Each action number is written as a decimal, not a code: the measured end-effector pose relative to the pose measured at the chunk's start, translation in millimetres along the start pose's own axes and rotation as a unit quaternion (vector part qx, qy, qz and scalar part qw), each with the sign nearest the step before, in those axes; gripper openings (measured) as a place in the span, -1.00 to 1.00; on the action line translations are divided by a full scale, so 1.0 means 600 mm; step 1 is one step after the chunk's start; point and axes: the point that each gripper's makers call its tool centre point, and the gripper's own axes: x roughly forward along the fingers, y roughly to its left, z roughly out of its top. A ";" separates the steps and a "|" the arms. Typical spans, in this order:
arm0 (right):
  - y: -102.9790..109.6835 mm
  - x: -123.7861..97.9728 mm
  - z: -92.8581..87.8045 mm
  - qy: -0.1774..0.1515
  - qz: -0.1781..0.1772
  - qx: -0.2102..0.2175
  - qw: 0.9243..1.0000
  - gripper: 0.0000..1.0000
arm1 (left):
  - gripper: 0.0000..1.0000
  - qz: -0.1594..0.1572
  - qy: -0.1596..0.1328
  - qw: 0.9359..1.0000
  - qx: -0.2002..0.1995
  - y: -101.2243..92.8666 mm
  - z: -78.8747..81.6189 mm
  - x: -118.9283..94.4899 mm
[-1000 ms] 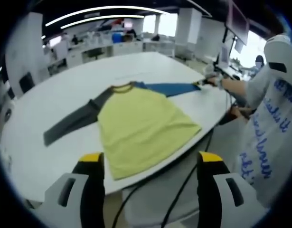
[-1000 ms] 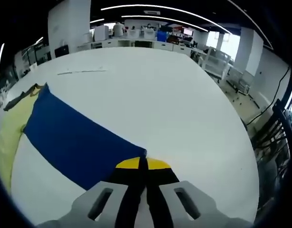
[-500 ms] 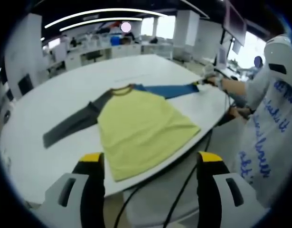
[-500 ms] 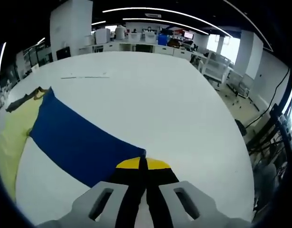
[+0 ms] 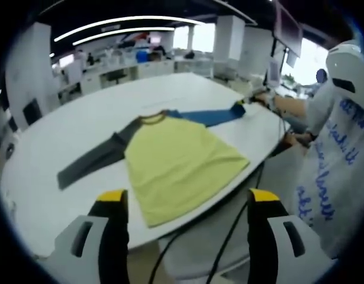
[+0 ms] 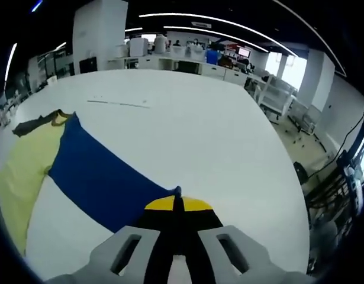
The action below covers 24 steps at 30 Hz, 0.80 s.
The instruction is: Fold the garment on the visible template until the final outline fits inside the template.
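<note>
The garment is a yellow raglan shirt [image 5: 179, 168] lying flat on a large white table [image 5: 63, 133], its hem close to the near edge and its collar toward the far side. In the left gripper view its grey sleeve [image 5: 93, 161] stretches out to the left and its blue sleeve [image 5: 208, 115] runs off to the right, toward the table's right edge. No fold shows in the body, and both sleeves lie out at full length, so by my reading the folding has barely begun: at most the first sleeve is being taken up, and the whole job of bringing sleeves and body in remains. I cannot make out a template outline on the table; a thin faint line [image 6: 119, 103] lies on the far tabletop in the right gripper view, but whether it is part of one I cannot tell.

The right gripper [image 6: 177, 204] has its yellow-tipped jaws pressed together on the cuff end of the blue sleeve, with the cloth running away from the tips to the left. The left gripper [image 5: 184, 198] stands off the near edge of the table, jaws wide apart, holding and touching nothing.
</note>
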 end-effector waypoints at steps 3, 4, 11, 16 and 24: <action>0.014 -0.003 0.020 -0.007 0.004 -0.009 1.000 -0.95 | 0.58 -0.001 -0.004 1.000 0.000 0.003 -0.001 -0.002; 0.016 -0.004 0.023 -0.008 0.004 -0.010 1.000 -0.95 | 0.58 -0.001 -0.005 1.000 0.000 0.003 -0.002 -0.003; 0.037 -0.011 0.053 -0.022 0.010 -0.024 0.999 -0.96 | 0.59 0.002 -0.015 1.000 0.005 0.012 -0.001 -0.017; 0.062 -0.020 0.081 -0.034 0.017 -0.036 0.999 -0.96 | 0.61 0.000 -0.014 1.000 0.007 0.017 -0.006 -0.024; 0.102 -0.033 0.121 -0.054 0.030 -0.055 0.997 -0.96 | 0.64 -0.003 -0.019 1.000 0.014 0.022 -0.007 -0.031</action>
